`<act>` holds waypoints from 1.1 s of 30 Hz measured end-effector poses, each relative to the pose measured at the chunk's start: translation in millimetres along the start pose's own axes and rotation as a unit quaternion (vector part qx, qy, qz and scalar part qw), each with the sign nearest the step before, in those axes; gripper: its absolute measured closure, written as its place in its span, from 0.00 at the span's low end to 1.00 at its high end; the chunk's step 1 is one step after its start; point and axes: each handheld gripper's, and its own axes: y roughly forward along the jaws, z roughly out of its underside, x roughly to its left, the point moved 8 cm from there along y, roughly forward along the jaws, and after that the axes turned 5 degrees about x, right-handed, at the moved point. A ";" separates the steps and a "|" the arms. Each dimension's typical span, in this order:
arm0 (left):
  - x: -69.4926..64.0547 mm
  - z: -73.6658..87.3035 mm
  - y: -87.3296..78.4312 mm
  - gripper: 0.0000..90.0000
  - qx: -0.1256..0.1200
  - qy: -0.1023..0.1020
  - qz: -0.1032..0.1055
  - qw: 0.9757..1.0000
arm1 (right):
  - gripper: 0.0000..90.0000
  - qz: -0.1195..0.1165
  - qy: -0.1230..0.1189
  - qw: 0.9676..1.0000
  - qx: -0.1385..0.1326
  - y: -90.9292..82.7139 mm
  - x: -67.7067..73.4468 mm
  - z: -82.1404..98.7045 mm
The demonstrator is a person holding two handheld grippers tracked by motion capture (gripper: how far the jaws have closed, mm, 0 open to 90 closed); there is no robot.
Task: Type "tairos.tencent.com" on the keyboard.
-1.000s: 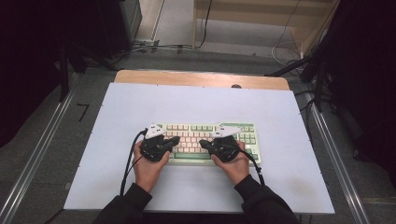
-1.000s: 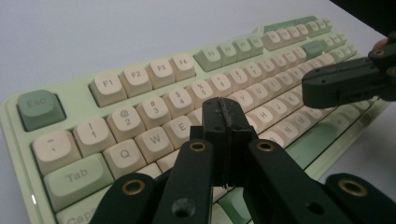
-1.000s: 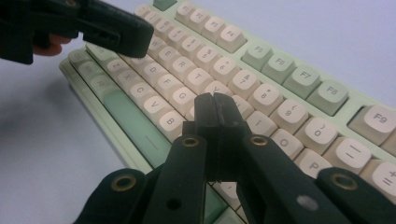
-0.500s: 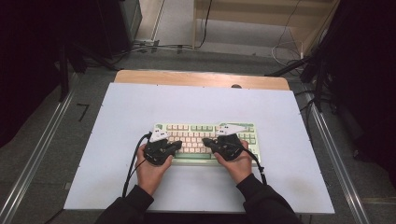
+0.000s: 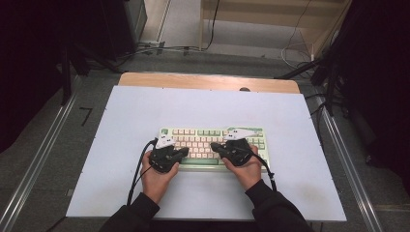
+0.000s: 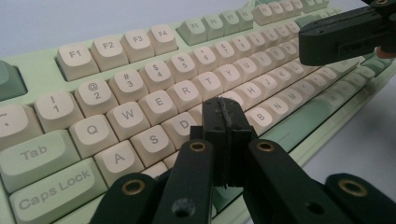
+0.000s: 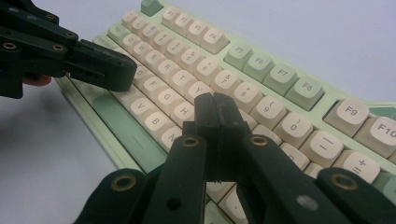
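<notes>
A pale green keyboard (image 5: 203, 133) with cream and green keys lies on the white tabletop (image 5: 193, 104), a little toward the near side. My left gripper (image 5: 185, 151) is shut with nothing in it, its tip turned inward over the left letter keys. From close up, the left gripper (image 6: 225, 112) hovers near the D, F and V keys of the keyboard (image 6: 116, 60). My right gripper (image 5: 213, 146) is shut and empty too, pointing inward at the left one. Its tip (image 7: 217, 109) hangs over the H and J keys of the keyboard (image 7: 261, 65).
A wooden strip (image 5: 208, 82) borders the table's far edge. Metal rails (image 5: 43, 159) run along both sides. Cables (image 5: 159, 48) lie on the floor beyond. Bare tabletop surrounds the keyboard on all sides. Each gripper trails a black cable (image 5: 138, 174).
The left gripper has slid a little toward the keyboard's near edge. The right gripper has kept still. Both stay shut.
</notes>
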 end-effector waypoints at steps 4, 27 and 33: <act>0.4 0.7 0.4 1.00 0.002 0.001 -0.002 1.000 | 0.98 0.000 0.002 1.000 0.002 -0.1 -0.1 0.6; 6.3 -8.6 -4.2 1.00 -0.018 -0.001 -0.010 1.000 | 0.98 0.002 0.002 1.000 0.000 -2.3 -1.0 0.7; 13.7 -12.9 -2.4 1.00 -0.026 -0.006 -0.021 0.999 | 0.98 0.002 0.000 1.000 0.002 -1.6 -0.6 1.0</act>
